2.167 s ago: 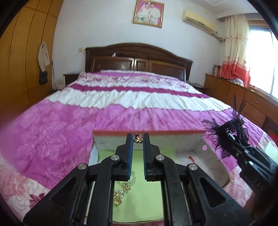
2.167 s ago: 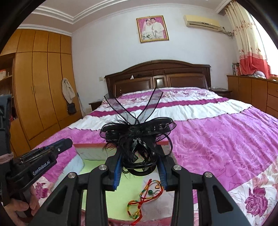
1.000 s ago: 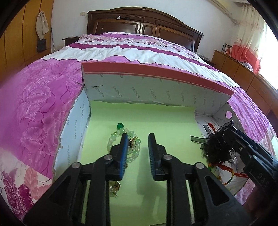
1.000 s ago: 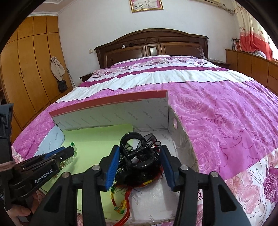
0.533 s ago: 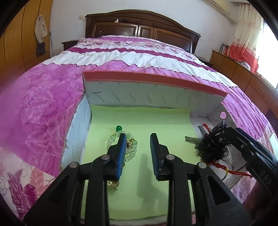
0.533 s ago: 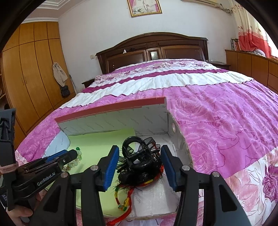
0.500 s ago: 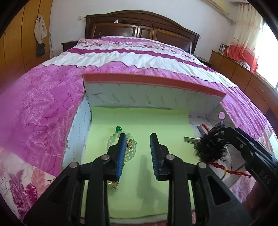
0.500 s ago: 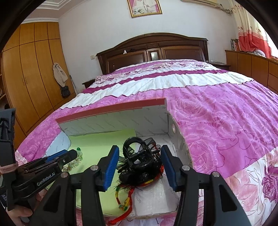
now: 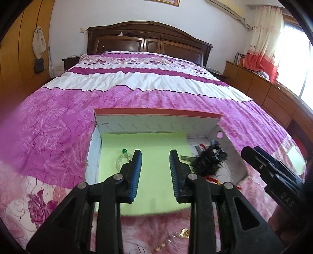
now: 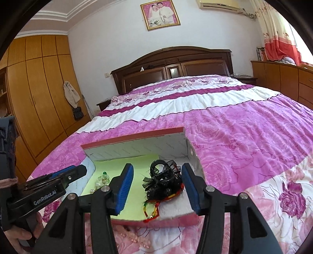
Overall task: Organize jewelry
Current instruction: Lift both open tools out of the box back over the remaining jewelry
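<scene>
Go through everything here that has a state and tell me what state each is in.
Left gripper: open, empty.
Right gripper: open, empty, above the hair clip.
Box: open, on the bed.
Hair clip: lying in the box.
Bead bracelet: lying on the green liner.
Red cord: hanging over the box's front edge.

A bed (image 10: 225,109) with a pink floral quilt (image 9: 58,121), dark headboard (image 10: 176,64), wooden wardrobe (image 10: 39,88), framed photo (image 10: 160,14), air conditioner (image 10: 219,4) and curtain (image 9: 262,45).
</scene>
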